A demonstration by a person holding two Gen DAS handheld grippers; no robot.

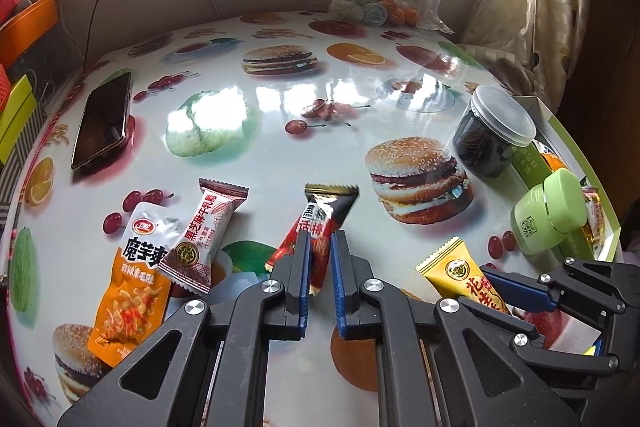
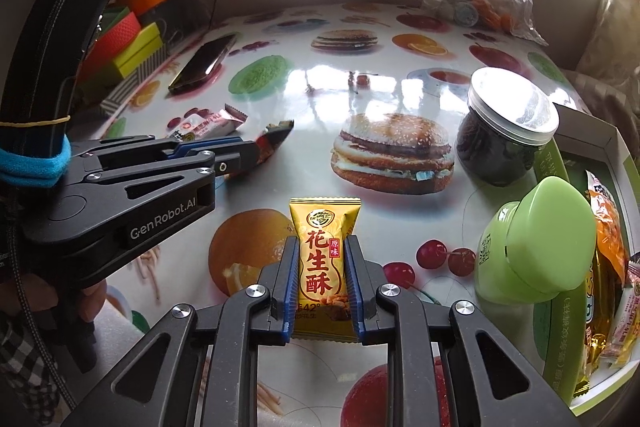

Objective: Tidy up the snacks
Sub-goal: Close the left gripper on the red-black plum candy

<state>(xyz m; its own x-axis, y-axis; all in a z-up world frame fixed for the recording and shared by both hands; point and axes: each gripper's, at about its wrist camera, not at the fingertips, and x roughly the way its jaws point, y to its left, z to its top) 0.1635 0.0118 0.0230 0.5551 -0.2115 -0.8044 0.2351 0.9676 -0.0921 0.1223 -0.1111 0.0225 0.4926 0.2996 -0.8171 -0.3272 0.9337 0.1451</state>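
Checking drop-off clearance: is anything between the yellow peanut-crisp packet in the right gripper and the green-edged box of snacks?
Yes. The pale green lidded jar lies tilted against the near rim of the green-edged box, and the clear jar of dark contents stands behind it. The yellow peanut-crisp packet would need lifting over them.

Table cover: glossy printed plastic, window glare on it. My left gripper: matt black plastic, blue ribbed pads, bright metal pivot screws. Red-black snack packet and yellow peanut-crisp packet: shiny film, crimped ends. Dark jar: clear plastic, frosted lid. Green jar: smooth satin plastic. Phone: glossy screen.
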